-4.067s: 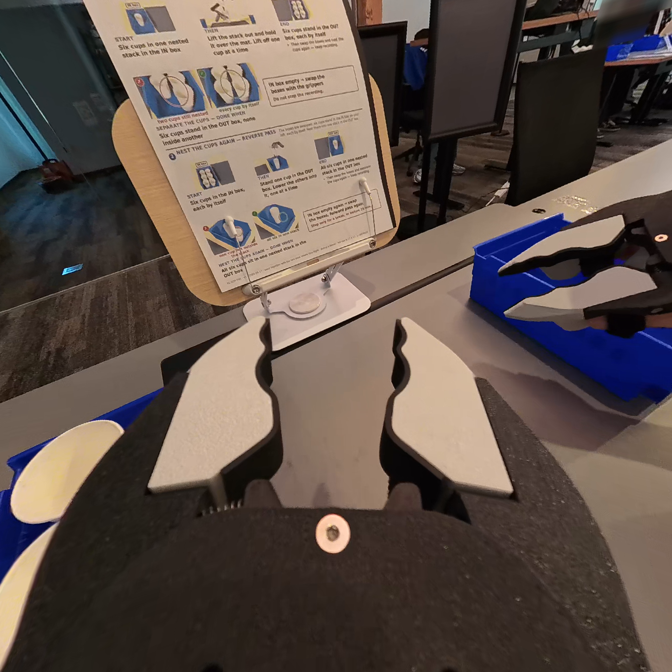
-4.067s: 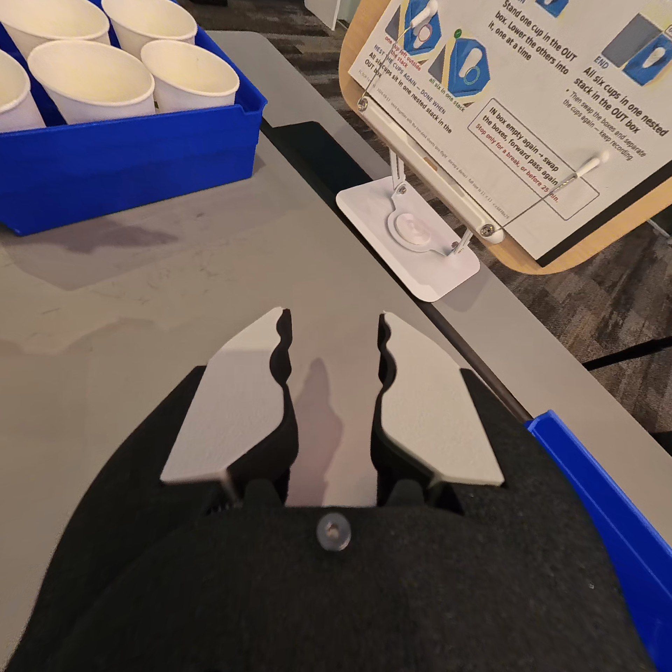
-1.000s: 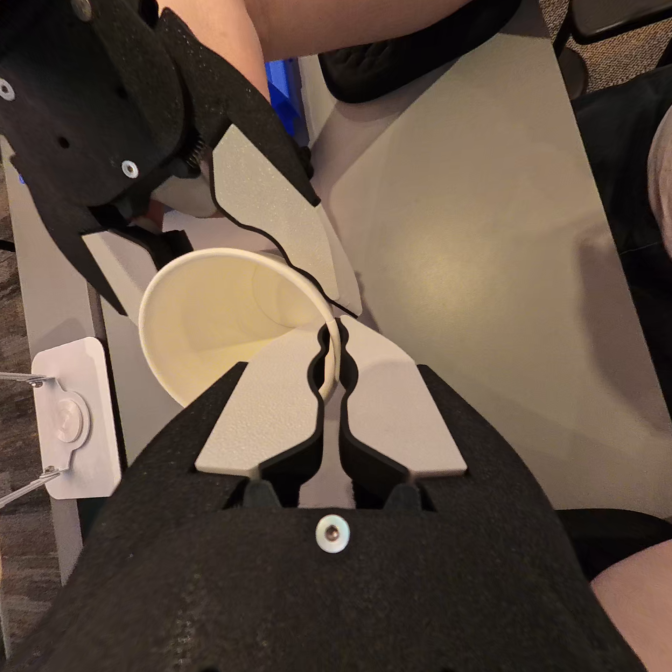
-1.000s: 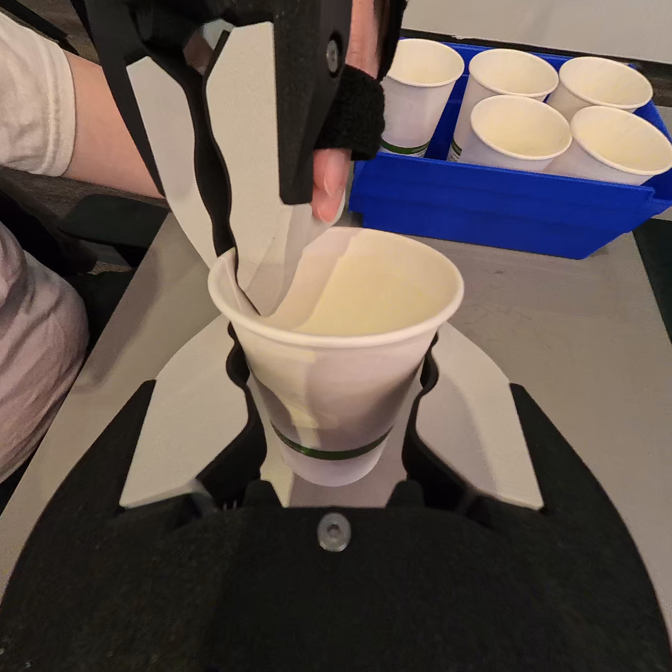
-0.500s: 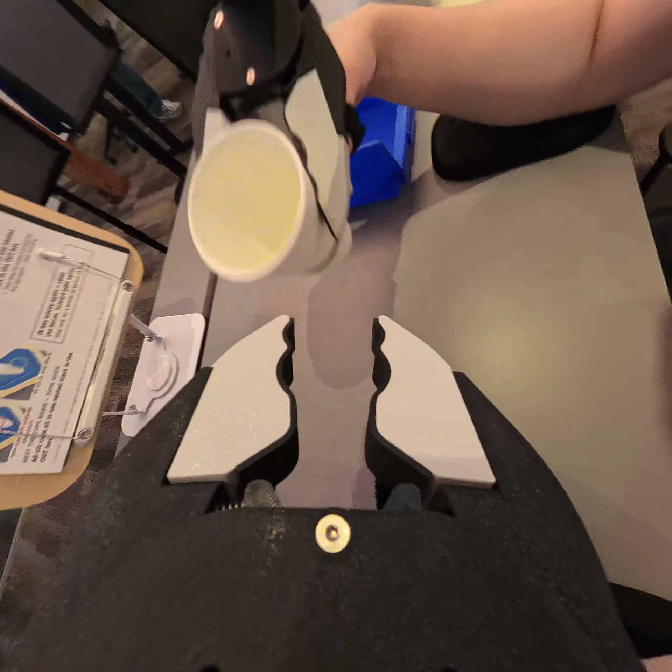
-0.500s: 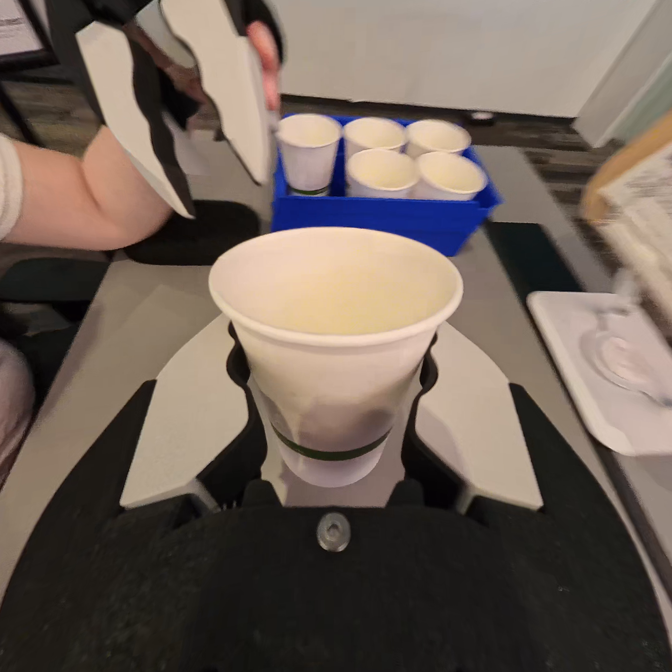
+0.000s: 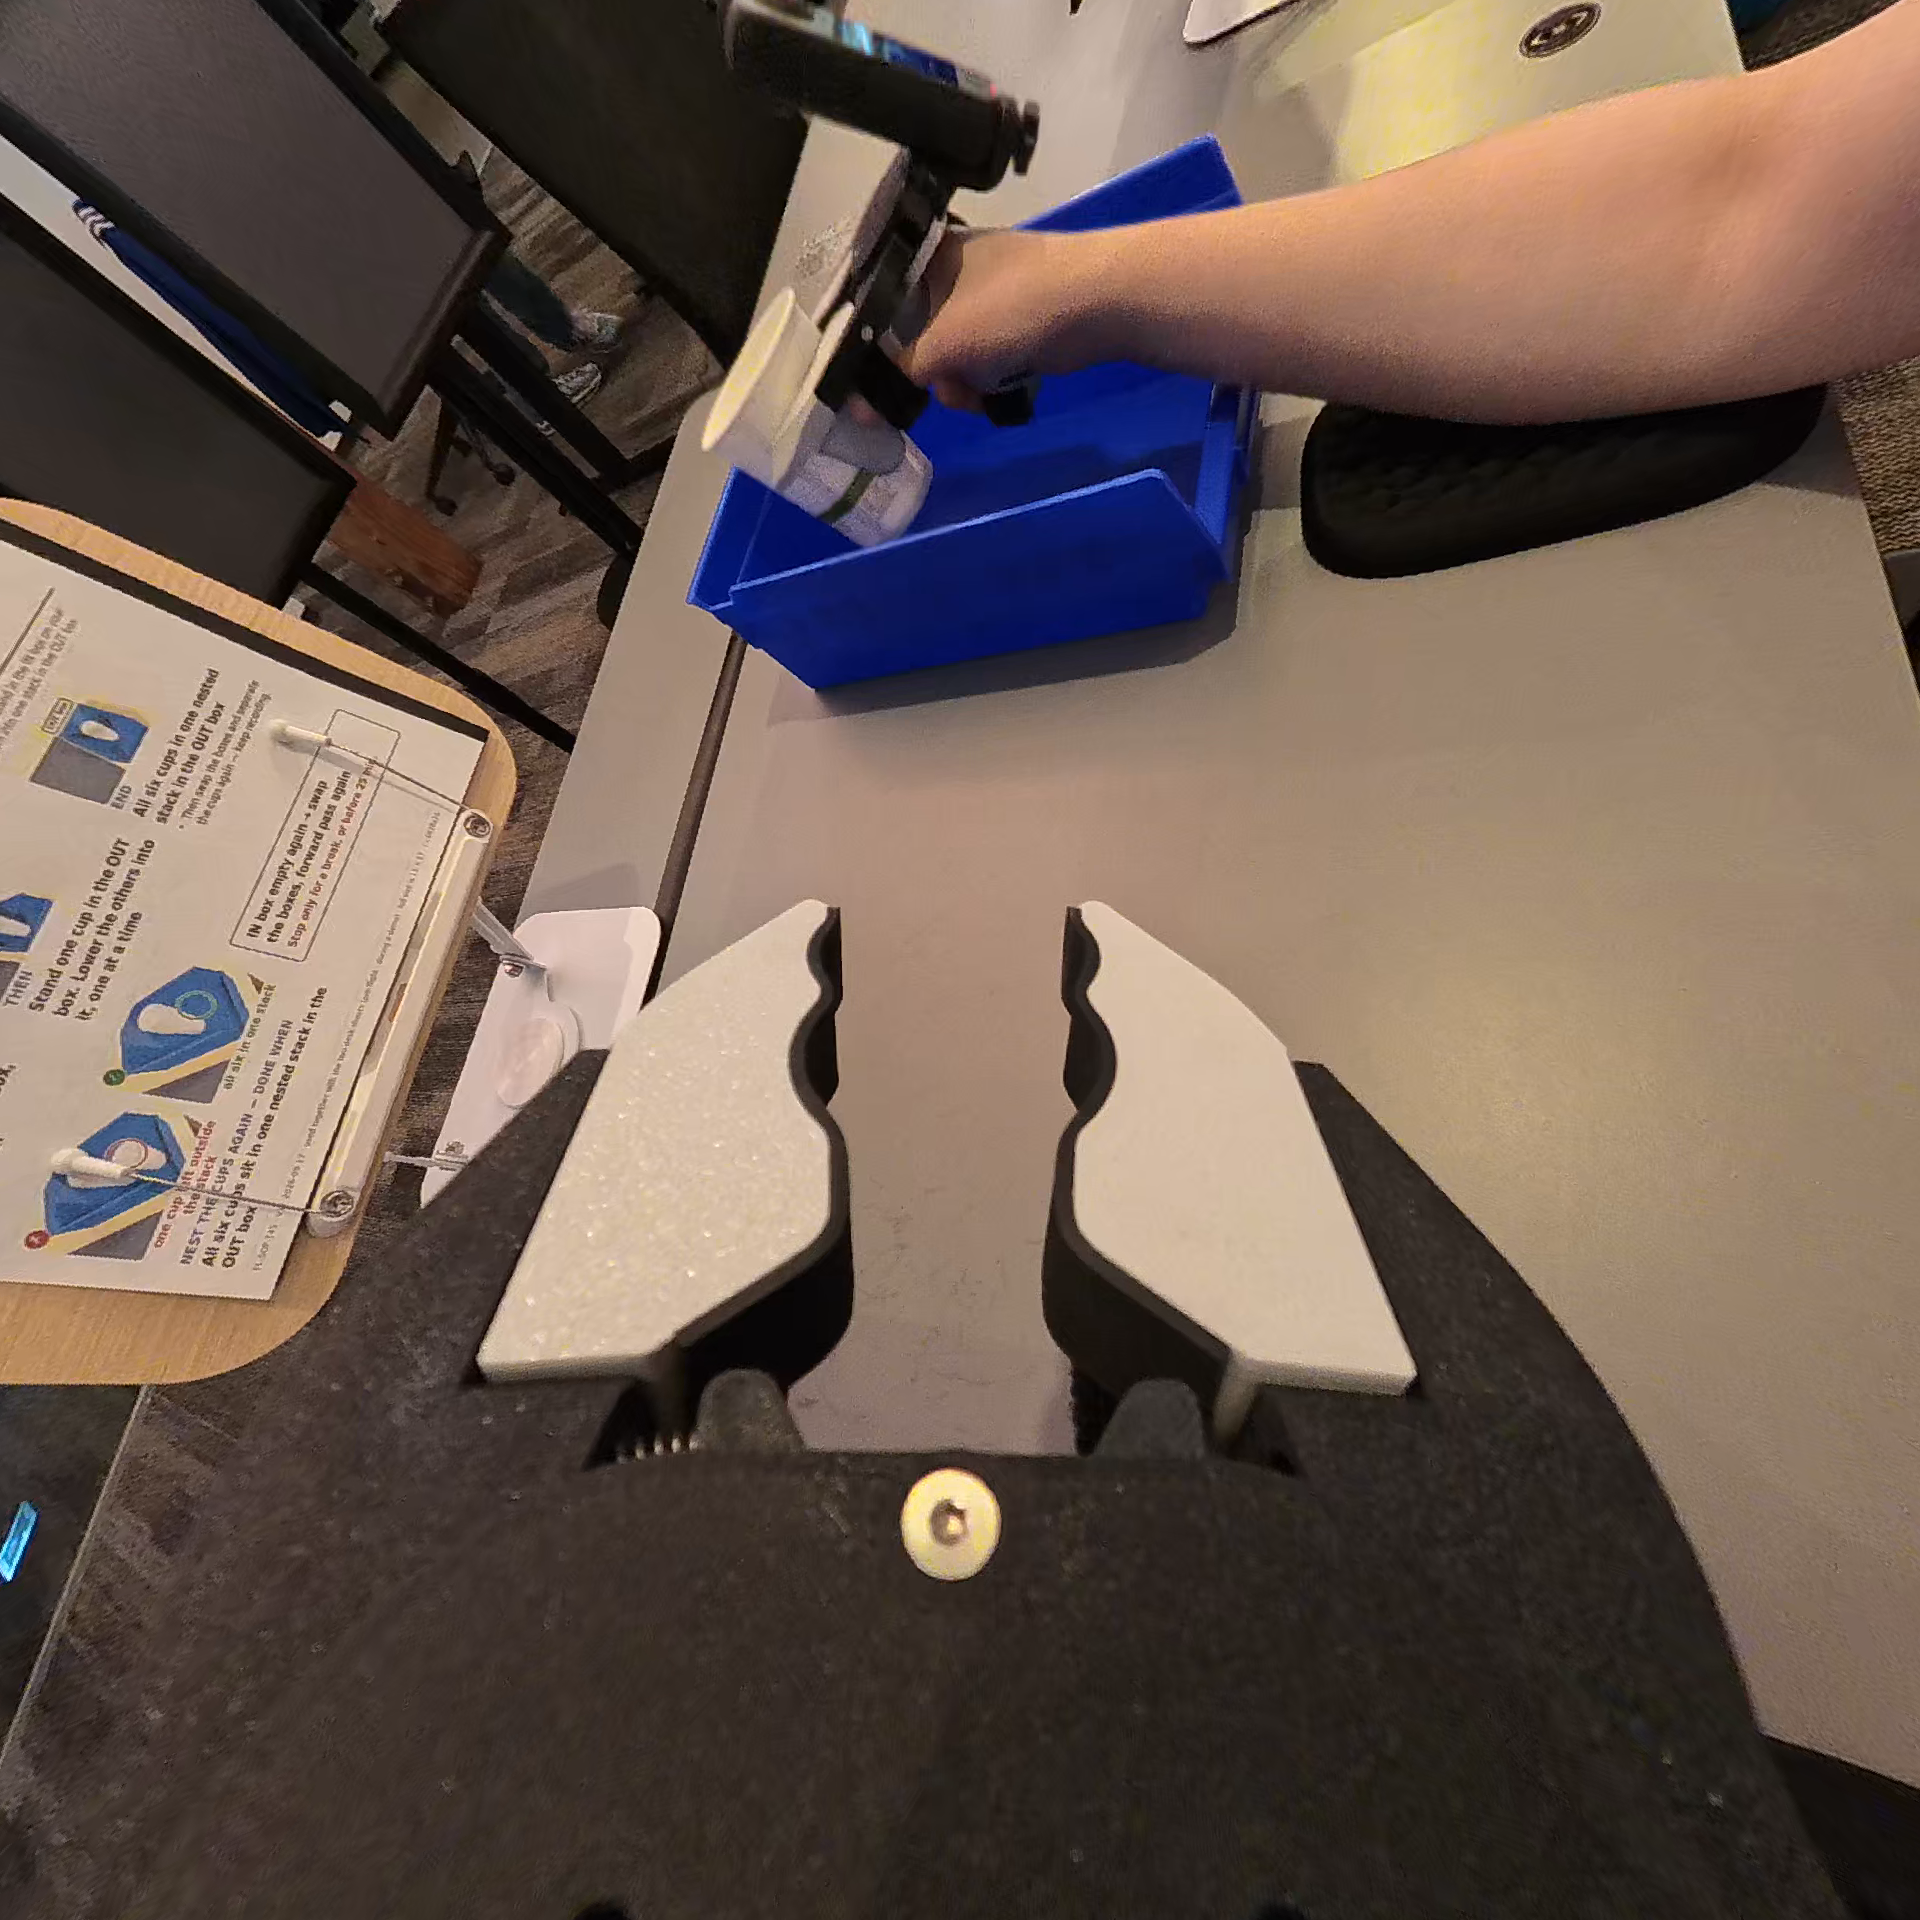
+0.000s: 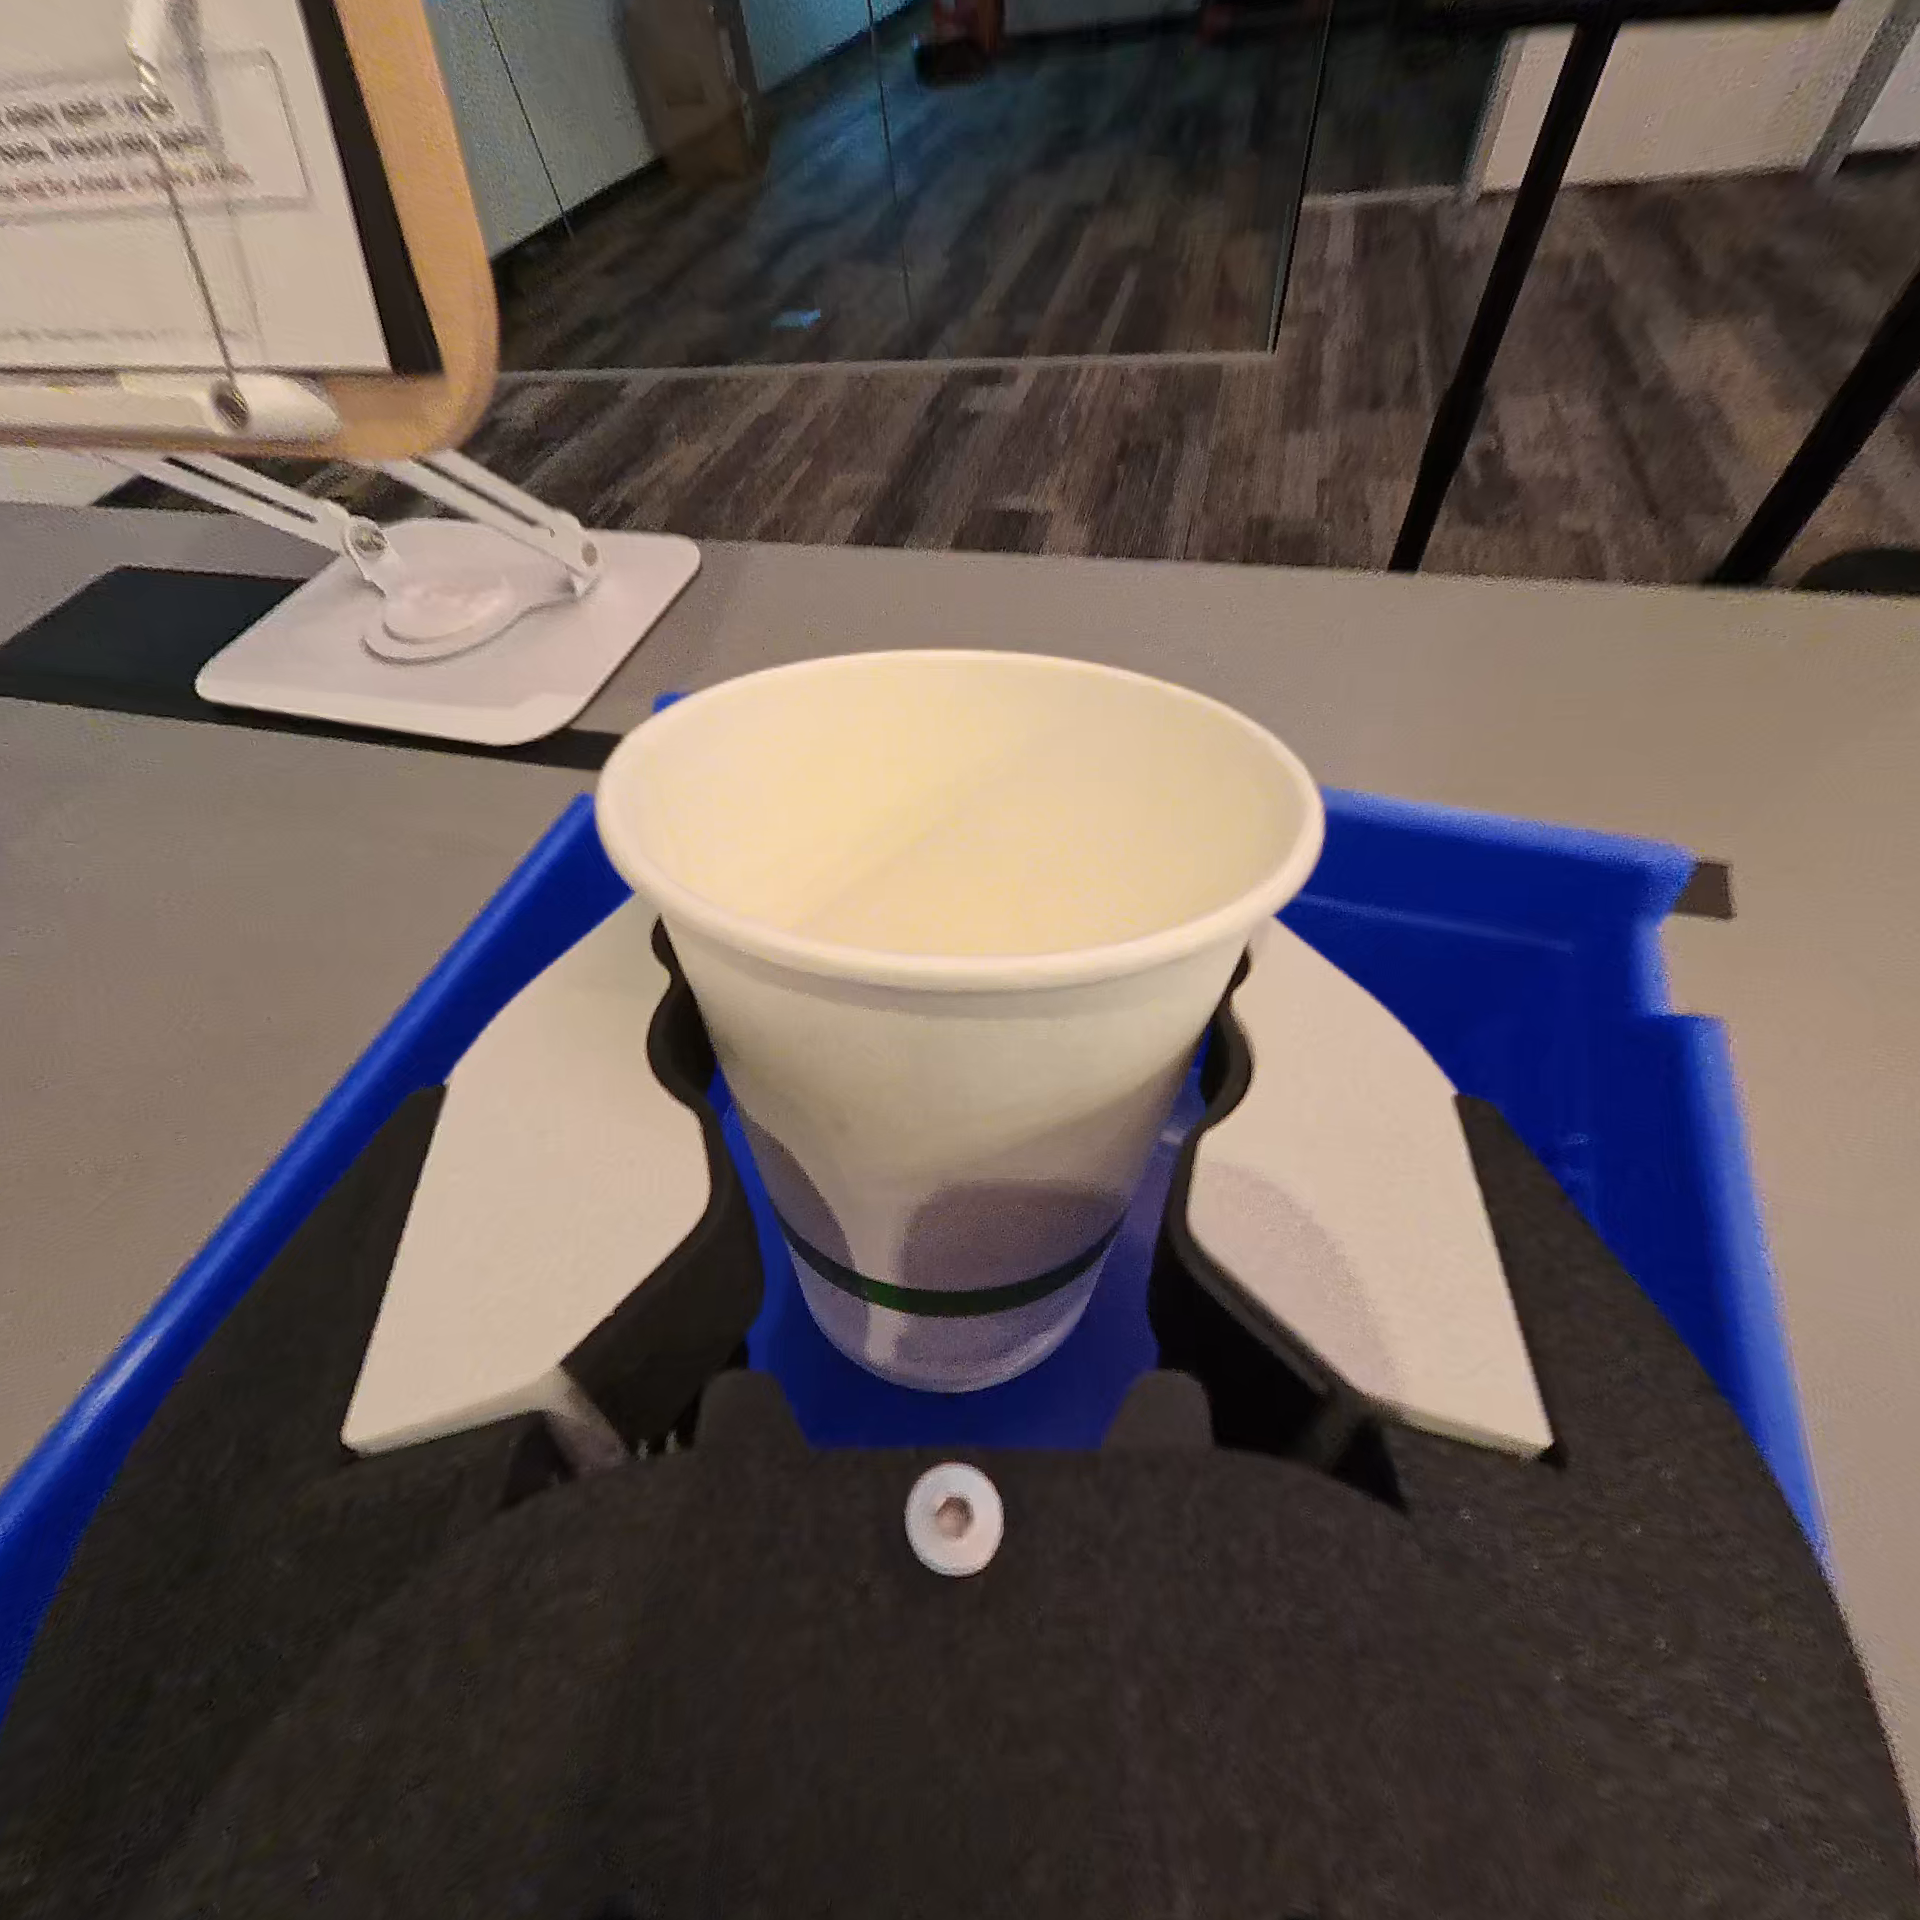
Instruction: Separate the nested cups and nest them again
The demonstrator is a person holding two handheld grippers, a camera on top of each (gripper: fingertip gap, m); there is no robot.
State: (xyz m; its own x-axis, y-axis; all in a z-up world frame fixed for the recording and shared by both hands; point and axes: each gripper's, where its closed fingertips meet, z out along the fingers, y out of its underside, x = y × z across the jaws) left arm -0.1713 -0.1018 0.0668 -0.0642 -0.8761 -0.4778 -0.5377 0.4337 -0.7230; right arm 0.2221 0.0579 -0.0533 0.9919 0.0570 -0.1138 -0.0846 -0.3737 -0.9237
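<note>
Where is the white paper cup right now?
The paper cup sits gripped between the right gripper's fingers, held over the empty blue bin.

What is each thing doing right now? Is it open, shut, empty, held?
Left gripper: open, holding nothing, over the grey table.
Right gripper: shut on the paper cup.
Paper cup: empty, held by its sides over the blue bin.
Blue bin: open-topped; the part in view has no cups.
Instruction sheet: propped on its white stand, tilted.
</note>
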